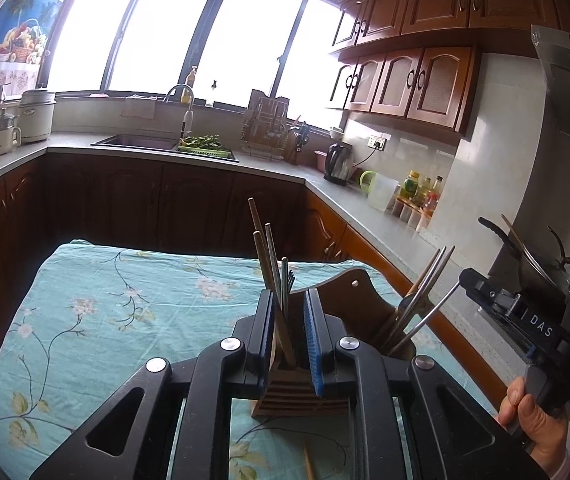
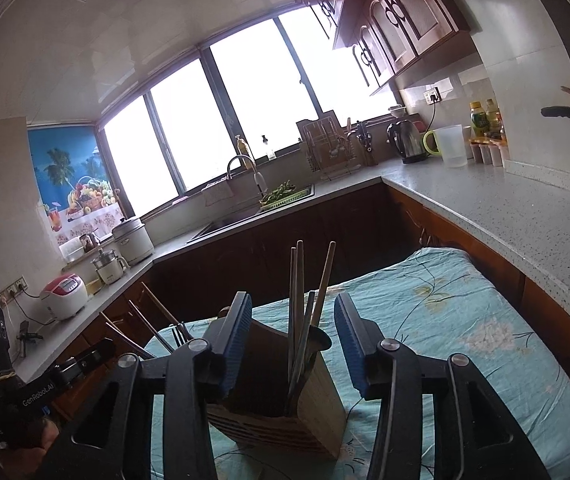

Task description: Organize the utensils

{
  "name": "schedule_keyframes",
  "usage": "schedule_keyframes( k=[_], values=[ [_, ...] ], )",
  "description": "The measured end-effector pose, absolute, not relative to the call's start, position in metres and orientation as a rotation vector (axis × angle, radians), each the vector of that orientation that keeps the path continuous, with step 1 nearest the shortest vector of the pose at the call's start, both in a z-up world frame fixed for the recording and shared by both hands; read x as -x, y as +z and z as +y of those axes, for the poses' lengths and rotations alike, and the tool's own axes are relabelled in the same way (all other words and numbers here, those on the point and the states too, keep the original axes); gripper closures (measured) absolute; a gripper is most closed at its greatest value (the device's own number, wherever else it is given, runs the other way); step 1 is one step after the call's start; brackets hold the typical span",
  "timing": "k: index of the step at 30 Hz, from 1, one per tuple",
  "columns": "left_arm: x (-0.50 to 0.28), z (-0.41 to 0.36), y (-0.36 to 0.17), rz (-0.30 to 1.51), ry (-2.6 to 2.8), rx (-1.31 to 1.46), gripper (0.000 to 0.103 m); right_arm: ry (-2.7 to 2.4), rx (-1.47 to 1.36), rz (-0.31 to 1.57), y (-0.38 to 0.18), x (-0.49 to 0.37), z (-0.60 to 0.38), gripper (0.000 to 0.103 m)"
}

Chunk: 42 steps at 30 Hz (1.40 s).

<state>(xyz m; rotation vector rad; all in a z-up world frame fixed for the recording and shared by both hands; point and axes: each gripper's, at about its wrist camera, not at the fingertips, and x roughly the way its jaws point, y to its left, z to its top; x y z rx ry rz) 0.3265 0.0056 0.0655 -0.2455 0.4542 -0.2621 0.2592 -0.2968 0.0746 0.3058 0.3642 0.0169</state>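
On my left side, my left gripper point(image 1: 289, 332) hangs right over the wooden utensil holder point(image 1: 299, 396), jaws a little apart, with a wooden chopstick point(image 1: 273, 300) standing between the pads; I cannot tell whether either pad touches it. Its long axis runs nearly upright, tip down in the near compartment beside the steel chopsticks point(image 1: 283, 284). The holder stands on the flowered cloth point(image 1: 105, 300) over the tabletop, and one more stray chopstick point(image 1: 309, 462) lies flat on the cloth below my left jaws. To the right, my right gripper point(image 2: 293, 344) faces the holder's other compartment with jaws wide apart and empty. I judge the left is nearer the stray one.
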Motion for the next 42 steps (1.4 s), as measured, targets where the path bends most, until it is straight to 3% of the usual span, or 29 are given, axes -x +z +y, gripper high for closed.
schedule_keyframes(
  k=[3, 4, 5, 7, 9, 16, 20, 32, 42],
  values=[
    [-0.312, 0.010, 0.064, 0.453, -0.249, 0.262, 0.081, 0.018, -0.305, 0.362, 0.073, -0.248, -0.297, 0.045],
    [-0.306, 0.012, 0.061, 0.456, -0.243, 0.268, 0.071, 0.020, -0.305, 0.361, 0.072, -0.244, -0.297, 0.043],
    [-0.301, 0.013, 0.060, 0.462, -0.223, 0.271, 0.052, 0.023, -0.305, 0.361, 0.070, -0.240, -0.296, 0.036],
    [-0.288, 0.016, 0.058, 0.464, -0.172, 0.277, 0.025, 0.029, -0.306, 0.363, 0.066, -0.231, -0.293, 0.023],
    [-0.275, 0.018, 0.055, 0.466, -0.156, 0.284, 0.023, 0.036, -0.308, 0.361, 0.061, -0.222, -0.290, 0.013],
    [-0.226, 0.019, 0.053, 0.477, -0.133, 0.291, 0.019, 0.053, -0.313, 0.376, 0.051, -0.189, -0.279, 0.009],
    [-0.201, 0.026, 0.052, 0.478, -0.128, 0.294, 0.018, 0.062, -0.298, 0.373, 0.049, -0.167, -0.273, 0.000],
    [-0.134, 0.025, 0.051, 0.450, -0.102, 0.236, 0.006, 0.089, -0.215, 0.361, 0.048, -0.114, -0.245, 0.000],
    [-0.087, 0.027, 0.072, 0.359, -0.148, 0.165, 0.003, 0.116, -0.103, 0.320, 0.078, -0.077, -0.229, 0.000]
  ],
)
